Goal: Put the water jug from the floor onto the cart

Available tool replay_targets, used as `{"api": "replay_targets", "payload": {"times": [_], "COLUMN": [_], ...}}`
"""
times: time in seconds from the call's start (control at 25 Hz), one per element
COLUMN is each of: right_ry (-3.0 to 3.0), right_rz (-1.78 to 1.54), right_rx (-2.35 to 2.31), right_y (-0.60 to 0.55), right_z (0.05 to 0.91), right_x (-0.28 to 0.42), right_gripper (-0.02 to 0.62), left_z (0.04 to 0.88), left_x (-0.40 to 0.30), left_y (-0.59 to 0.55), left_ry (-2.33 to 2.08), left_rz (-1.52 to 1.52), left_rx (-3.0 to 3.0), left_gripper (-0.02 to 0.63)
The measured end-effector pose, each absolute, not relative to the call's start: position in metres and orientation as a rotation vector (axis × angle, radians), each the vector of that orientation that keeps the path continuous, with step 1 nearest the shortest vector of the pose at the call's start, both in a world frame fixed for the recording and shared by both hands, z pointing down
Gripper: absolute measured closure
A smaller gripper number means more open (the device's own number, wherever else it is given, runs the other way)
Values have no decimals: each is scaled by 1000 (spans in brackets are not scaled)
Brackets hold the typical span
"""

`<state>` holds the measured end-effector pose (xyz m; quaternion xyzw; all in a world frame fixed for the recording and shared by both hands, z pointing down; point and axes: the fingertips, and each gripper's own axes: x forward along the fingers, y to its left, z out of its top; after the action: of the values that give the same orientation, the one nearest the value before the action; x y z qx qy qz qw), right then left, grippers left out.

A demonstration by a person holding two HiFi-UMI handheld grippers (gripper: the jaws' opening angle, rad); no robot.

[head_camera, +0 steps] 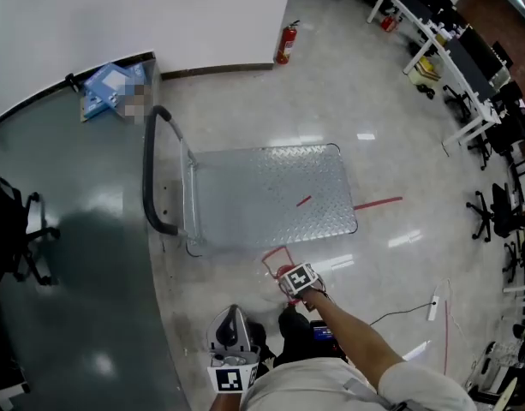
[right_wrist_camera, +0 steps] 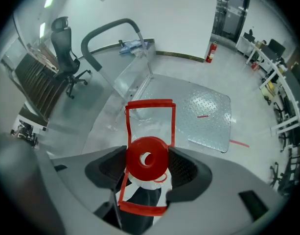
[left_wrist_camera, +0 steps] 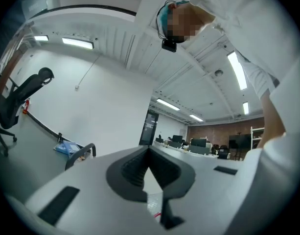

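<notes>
The water jug (head_camera: 277, 264) is clear with a red cap (right_wrist_camera: 147, 158) and a red carry frame (right_wrist_camera: 150, 115). It hangs at the near edge of the cart (head_camera: 275, 191), a silver tread-plate platform with a black push handle (head_camera: 150, 174) on its left. My right gripper (head_camera: 298, 279) is shut on the red cap, which sits between its pads (right_wrist_camera: 185, 164). In the right gripper view the cart deck (right_wrist_camera: 203, 114) lies just beyond the jug. My left gripper (head_camera: 233, 322) is low by my body, pointing up, jaws together and holding nothing (left_wrist_camera: 150, 174).
A fire extinguisher (head_camera: 285, 44) stands by the far wall. A blue pack (head_camera: 106, 88) lies on the dark floor strip at left, near a black office chair (head_camera: 20, 238). Desks and chairs (head_camera: 489, 208) line the right. A white power strip (head_camera: 433, 307) and cable lie at right.
</notes>
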<state>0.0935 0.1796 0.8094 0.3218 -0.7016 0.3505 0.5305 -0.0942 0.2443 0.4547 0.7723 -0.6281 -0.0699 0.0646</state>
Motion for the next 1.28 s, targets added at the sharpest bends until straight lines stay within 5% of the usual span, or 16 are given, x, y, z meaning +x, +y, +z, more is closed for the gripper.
{"api": "replay_targets", "payload": {"times": [0.44,1.28], "right_ry": [-1759,-1830], "right_rz": [744,602], "right_rx": [843,746], "right_y": [77,-208], "right_z": [730,745], "right_x": [86,23], "right_gripper": [325,325], "left_z": [423,408], "left_x": [-73,-75], "left_y": [165,-80], "left_ry": [-1796,-1925], "left_rz": [-268,-146], "left_rx": [2466,2426], "left_gripper": [603,603]}}
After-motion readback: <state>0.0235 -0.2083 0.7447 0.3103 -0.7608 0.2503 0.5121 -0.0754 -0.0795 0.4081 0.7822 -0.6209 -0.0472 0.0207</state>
